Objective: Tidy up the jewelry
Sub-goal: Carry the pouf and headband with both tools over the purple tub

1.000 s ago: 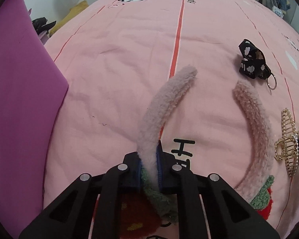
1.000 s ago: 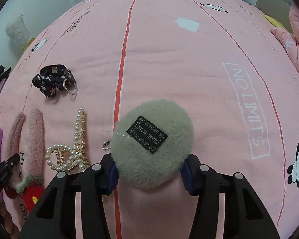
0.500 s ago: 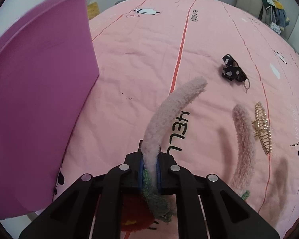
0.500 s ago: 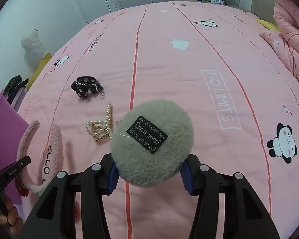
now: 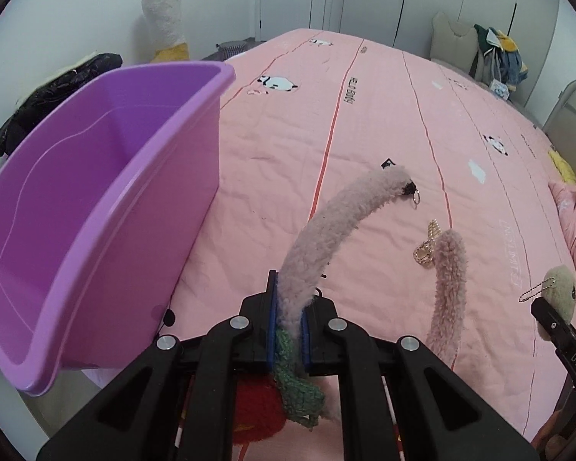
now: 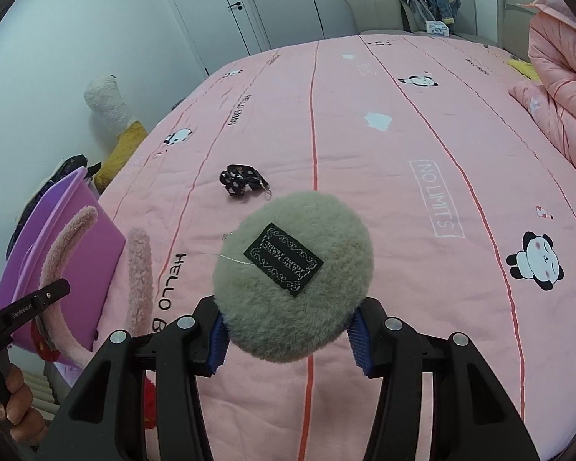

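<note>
Two grippers are both carrying something right now, so it's looking like a double haul toward the bin. Starting at the left: the purple bin is sitting at the edge of the pink bedspread, open side up and looking empty from here, which makes sense as the drop spot. Right beside it the left gripper is clamping one arm of the fuzzy pink headband near its green and red trim, holding it up off the bed so the free arm is dangling clear instead of dragging. Gripping near the decorated end is probably giving a firmer bite than the skinny tip would.

Moving right, the gold pearl clip and the black bow keychain are lying on the bedspread, waiting their turn I guess. Further right, the right gripper is squeezing the grey-green pompom across its widest part, label facing up, lifted above the bed too.
</note>
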Tool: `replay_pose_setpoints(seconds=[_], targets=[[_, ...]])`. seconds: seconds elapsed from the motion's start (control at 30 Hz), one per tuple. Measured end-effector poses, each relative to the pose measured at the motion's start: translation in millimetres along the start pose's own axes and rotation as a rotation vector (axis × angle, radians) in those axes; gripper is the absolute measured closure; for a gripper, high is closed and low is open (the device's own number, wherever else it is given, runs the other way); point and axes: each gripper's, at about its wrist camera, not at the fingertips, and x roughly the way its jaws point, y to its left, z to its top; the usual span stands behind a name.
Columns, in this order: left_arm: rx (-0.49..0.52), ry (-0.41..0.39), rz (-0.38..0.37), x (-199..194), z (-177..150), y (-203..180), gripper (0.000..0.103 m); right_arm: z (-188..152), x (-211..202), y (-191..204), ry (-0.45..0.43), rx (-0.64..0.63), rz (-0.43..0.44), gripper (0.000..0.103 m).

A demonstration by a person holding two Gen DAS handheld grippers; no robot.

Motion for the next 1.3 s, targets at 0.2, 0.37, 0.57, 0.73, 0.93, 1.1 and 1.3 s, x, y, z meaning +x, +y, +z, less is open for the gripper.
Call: replay_pose_setpoints(seconds=[0.2, 0.37, 0.57, 0.73, 0.93, 1.1, 1.3], targets=[[-0.015, -0.058, 0.006, -43.9, 20.4, 12.1, 0.093, 15.1, -28.0, 34.0, -0.055, -0.047, 0.07, 0.054], [-0.05, -0.126, 0.019, -79.7, 44.5, 37.2, 0.093, 37.7, -39.6, 85.2, -0.085, -0.129, 0.146, 0.054], [-0.104, -0.181, 0.104, -114.2, 71.3, 93.6, 0.093, 68.8, -40.5, 165.9, -0.101, -0.236, 0.262, 0.054], [-0.164, -0.22, 0.195, -133.6, 92.4, 147.6, 0.093, 91.8, -27.0, 245.2, -0.079, -0.324, 0.371, 0.054], [-0.246, -0.199, 0.287, -124.2, 101.4, 206.9, 0.093, 101.5, 10.4, 330.7, 0.007, -0.452, 0.429, 0.054], [-0.294, -0.109, 0.337, -85.9, 89.7, 237.8, 0.092, 92.5, 53.1, 380.9, 0.131, -0.538, 0.438, 0.053], [-0.323, 0.004, 0.338, -39.7, 71.5, 251.2, 0.092, 77.9, 96.1, 406.5, 0.218, -0.617, 0.38, 0.053]])
